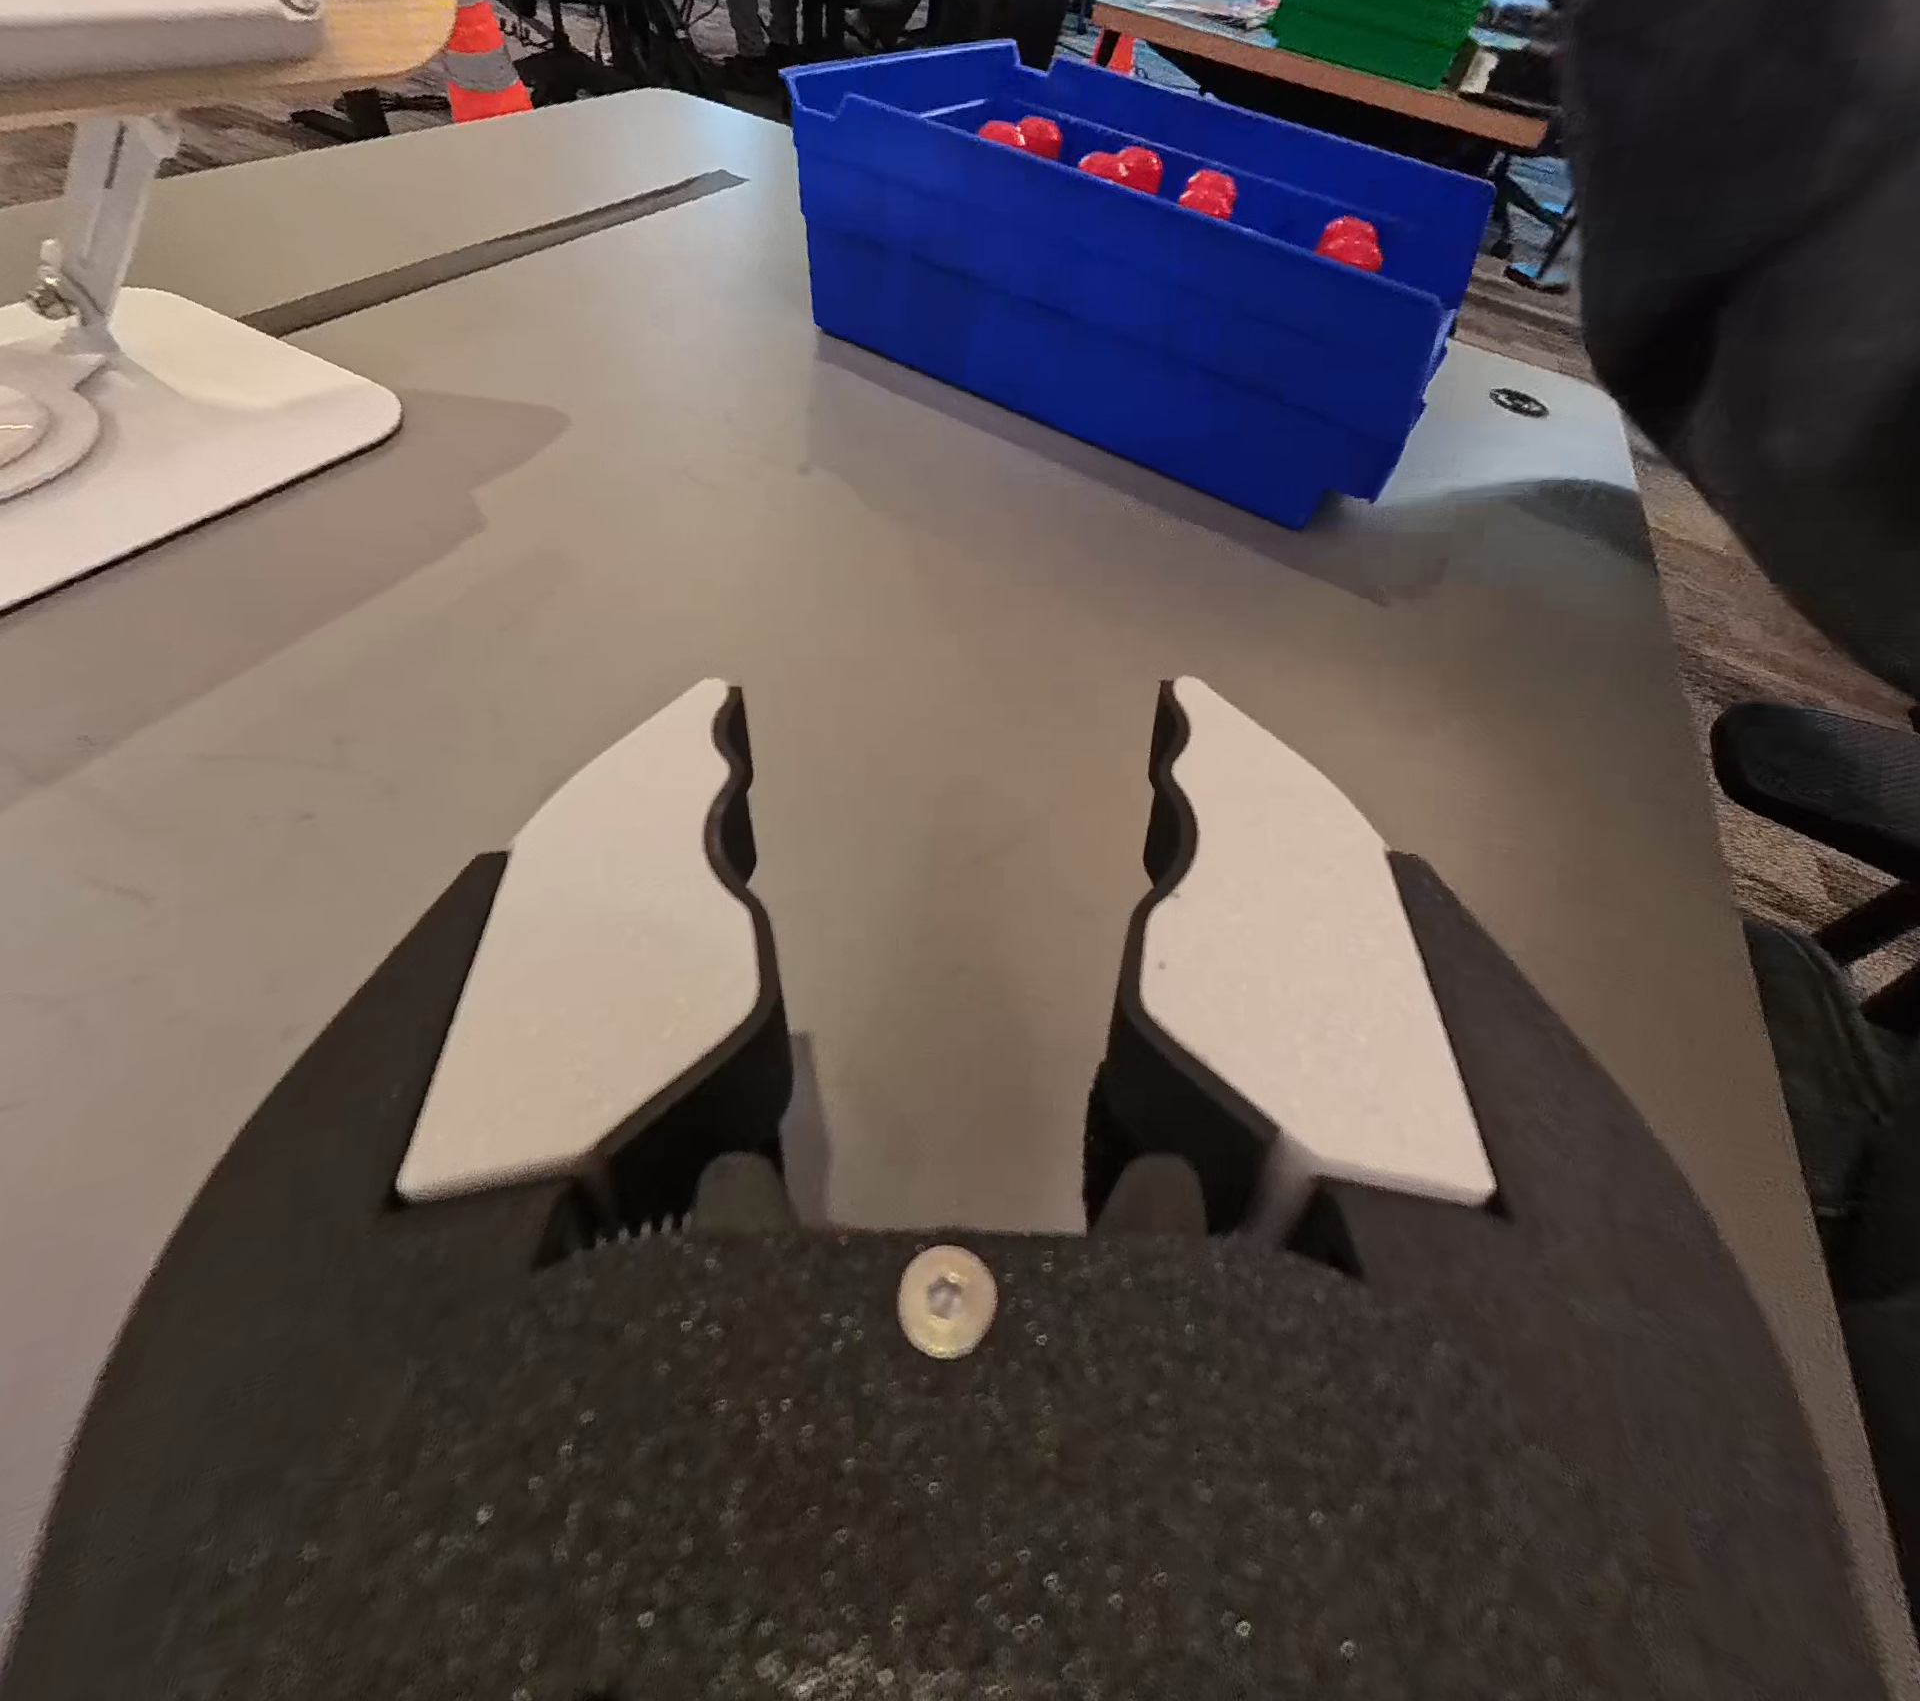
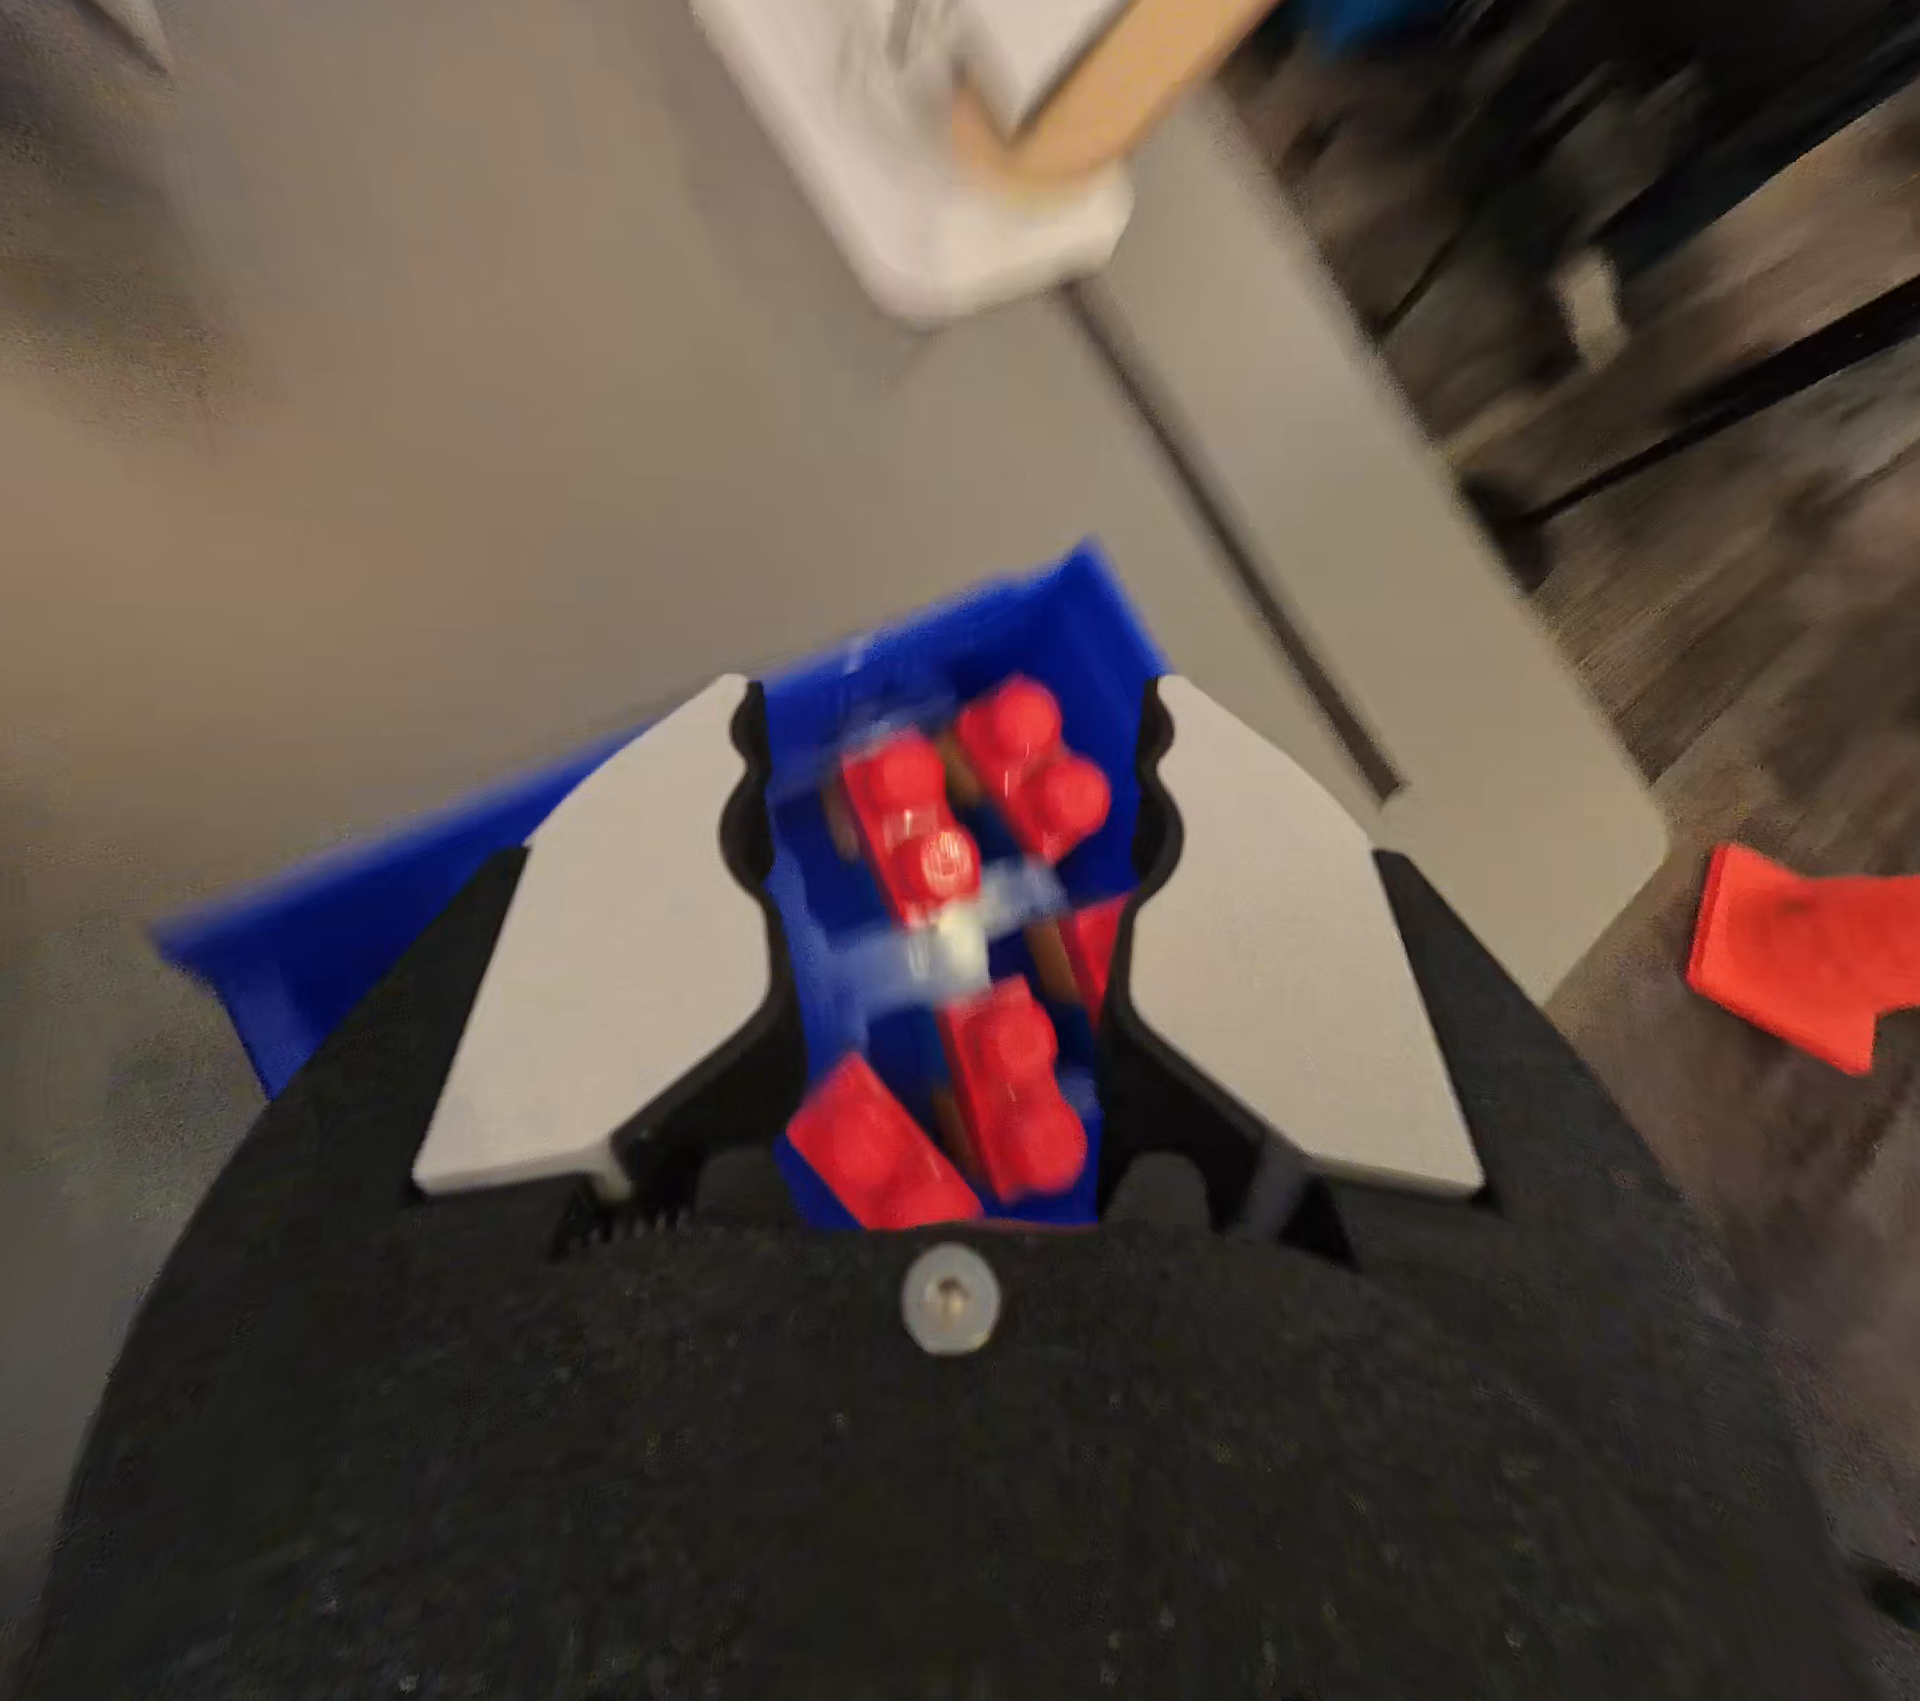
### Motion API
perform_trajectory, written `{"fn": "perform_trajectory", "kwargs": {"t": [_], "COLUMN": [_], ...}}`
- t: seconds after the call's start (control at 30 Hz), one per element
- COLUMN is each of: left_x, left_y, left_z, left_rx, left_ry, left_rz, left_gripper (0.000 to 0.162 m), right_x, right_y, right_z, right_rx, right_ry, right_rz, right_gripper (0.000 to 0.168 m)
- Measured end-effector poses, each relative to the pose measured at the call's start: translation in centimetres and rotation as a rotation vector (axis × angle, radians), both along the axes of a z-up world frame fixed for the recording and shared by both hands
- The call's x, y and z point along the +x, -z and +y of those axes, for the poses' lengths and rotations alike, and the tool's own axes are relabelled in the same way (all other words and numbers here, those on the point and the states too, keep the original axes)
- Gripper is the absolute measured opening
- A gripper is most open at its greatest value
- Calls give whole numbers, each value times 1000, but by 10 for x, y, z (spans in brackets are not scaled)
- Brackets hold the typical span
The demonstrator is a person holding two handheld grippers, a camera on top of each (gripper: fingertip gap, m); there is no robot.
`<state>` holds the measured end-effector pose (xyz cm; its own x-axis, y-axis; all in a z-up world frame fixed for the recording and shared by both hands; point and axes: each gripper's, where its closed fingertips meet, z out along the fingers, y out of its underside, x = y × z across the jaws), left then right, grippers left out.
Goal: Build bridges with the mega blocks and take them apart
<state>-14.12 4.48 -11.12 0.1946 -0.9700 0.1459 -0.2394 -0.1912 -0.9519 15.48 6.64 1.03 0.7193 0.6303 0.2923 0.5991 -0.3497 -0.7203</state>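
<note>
Nothing is built yet, I judge: all the red blocks (image 2: 1003, 1095) I see lie in the blue bin (image 1: 1122, 342) near the table's (image 1: 644, 529) far right edge, my right gripper (image 2: 948, 721) spread empty above them, my left gripper (image 1: 951, 706) spread empty over bare table.

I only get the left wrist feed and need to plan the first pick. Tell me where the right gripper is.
Observer: The right gripper is above the blue bin, looking down into it.
Operator: State whether it is holding anything.
Observer: No. Its jaws are open, with nothing gripped between them; the red blocks lie in the bin below.
Operator: Count the blocks for me.
Observer: At least four show between its fingers; the picture is blurred and the fingers hide the rest of the bin, so I cannot give a total.
</note>
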Motion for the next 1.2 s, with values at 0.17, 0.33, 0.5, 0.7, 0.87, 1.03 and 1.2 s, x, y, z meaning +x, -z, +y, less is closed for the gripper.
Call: {"fn": "perform_trajectory", "kwargs": {"t": [0.17,0.33,0.5,0.7,0.87,1.03,1.2], "left_x": [2,1,-14,-65,-170,-245,-243], "left_y": [-1,2,15,-23,-82,-35,41], "left_z": [0,-10,-39,-59,-14,76,126], "left_rx": [43,-40,-140,-120,48,86,-42], "left_ry": [-30,-111,-173,-307,-490,-420,-240], "left_rz": [5,11,32,59,253,641,788], "left_gripper": [73,72,73,71,63,63,59], "right_x": [-56,-143,-231,-262,-255,-252,-250], "right_y": [-71,2,104,141,139,138,141], "right_z": [-53,-74,-76,-74,-74,-79,-82], "right_rx": [548,485,248,105,65,33,49], "right_ry": [106,170,118,86,89,80,81], "right_rz": [539,563,427,428,538,603,530], "right_gripper": [52,58,68,67,63,63,61]}}
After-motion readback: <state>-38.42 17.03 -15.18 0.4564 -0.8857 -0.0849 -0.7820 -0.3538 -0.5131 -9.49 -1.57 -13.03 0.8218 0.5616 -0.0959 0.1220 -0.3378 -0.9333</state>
